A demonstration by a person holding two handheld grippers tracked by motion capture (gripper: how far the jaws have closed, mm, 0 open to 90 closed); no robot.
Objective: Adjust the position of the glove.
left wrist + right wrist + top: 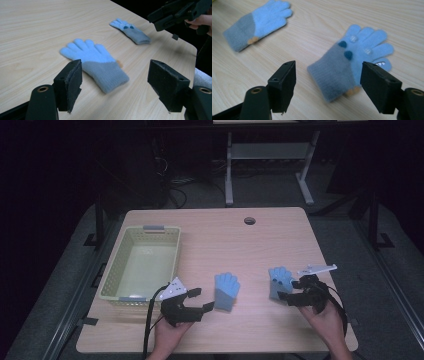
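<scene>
Two small blue knitted gloves with grey-blue cuffs lie flat on the wooden table. The plain glove lies just right of my left gripper, whose jaws stand open around its cuff without touching it. The other glove has dark dots and a small face on it. My right gripper is open, with that glove's cuff between its jaws.
A pale yellow-green plastic basket stands at the table's left side, nothing visible inside. A round cable hole sits near the far edge. A white table frame stands beyond on the dark floor.
</scene>
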